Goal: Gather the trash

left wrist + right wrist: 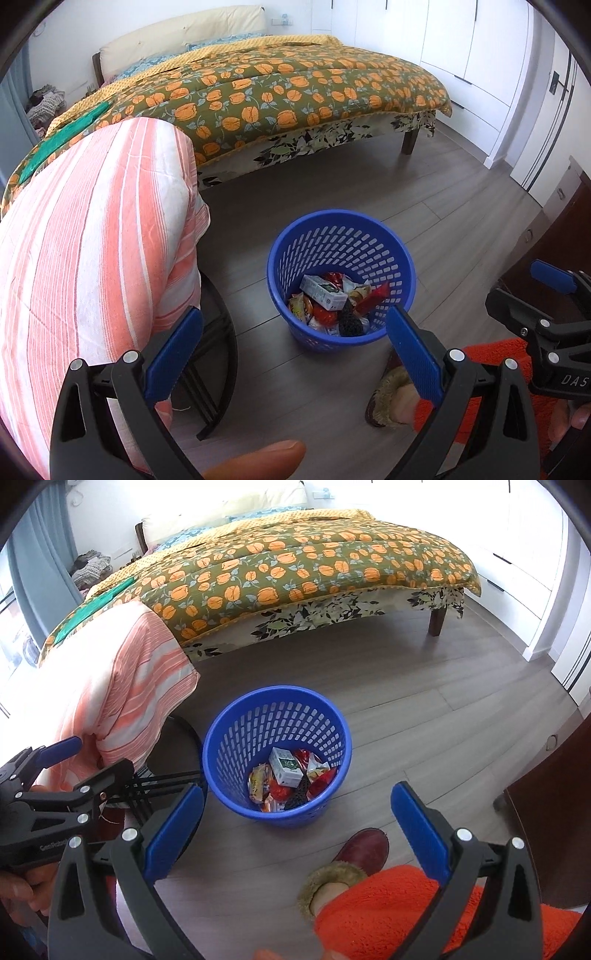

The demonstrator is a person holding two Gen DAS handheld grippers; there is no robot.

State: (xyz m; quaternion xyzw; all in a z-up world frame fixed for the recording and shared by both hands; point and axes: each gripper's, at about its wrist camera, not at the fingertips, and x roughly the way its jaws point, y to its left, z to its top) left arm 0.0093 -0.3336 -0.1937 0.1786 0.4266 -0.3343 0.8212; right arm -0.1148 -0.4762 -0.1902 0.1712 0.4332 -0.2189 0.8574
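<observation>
A: Trash (290,781): wrappers and a small white carton, heaped at the bottom of blue basket (236,760). Basket stands upright on grey wood floor (424,686).

B: Grippers?

A: Left gripper (293,341) spread wide, nothing between the fingers. Right gripper (295,819) likewise.

B: Surroundings?

A: Striped orange cloth (92,240) just left of basket. Bed (295,88) beyond, well apart.

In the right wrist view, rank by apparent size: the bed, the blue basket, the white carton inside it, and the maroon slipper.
1. bed
2. blue basket
3. maroon slipper, though it lies nearer the camera than the carton, so this is unsure
4. white carton
</observation>
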